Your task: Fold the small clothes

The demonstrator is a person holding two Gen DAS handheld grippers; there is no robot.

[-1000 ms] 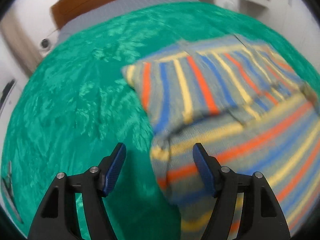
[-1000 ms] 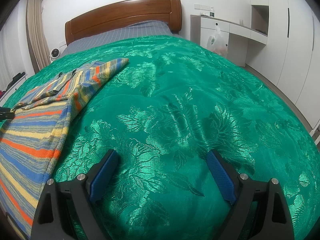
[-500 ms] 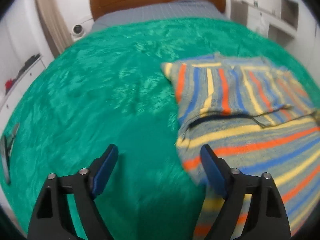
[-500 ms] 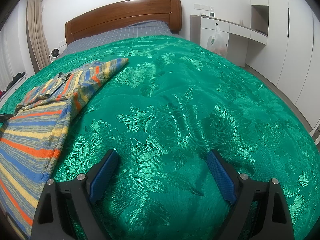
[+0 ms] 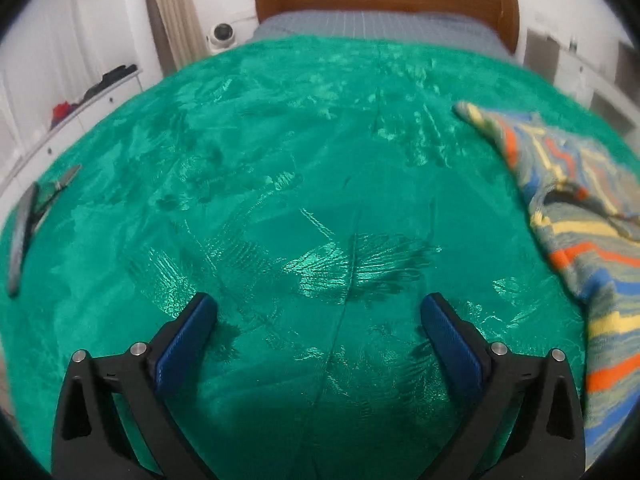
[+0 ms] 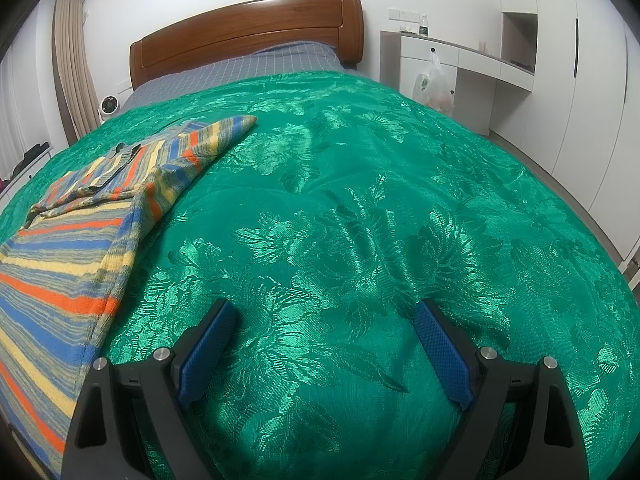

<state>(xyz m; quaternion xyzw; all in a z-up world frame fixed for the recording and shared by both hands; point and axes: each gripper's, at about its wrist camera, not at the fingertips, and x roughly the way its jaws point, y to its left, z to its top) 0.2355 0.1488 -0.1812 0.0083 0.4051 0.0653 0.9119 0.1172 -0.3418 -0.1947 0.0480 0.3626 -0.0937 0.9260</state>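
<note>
Striped garment (image 6: 80,248) flat on green bedspread (image 6: 360,220)

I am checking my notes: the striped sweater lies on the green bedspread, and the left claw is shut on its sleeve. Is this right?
Not quite. The left wrist view shows the left claw open over bare green bedspread, gripping nothing; its jaws have just been opening. The striped sweater does lie on the bedspread.

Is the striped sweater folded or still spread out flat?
Partly folded: the striped sweater has both sleeves laid across its chest, body still long on the green bedspread.
</note>
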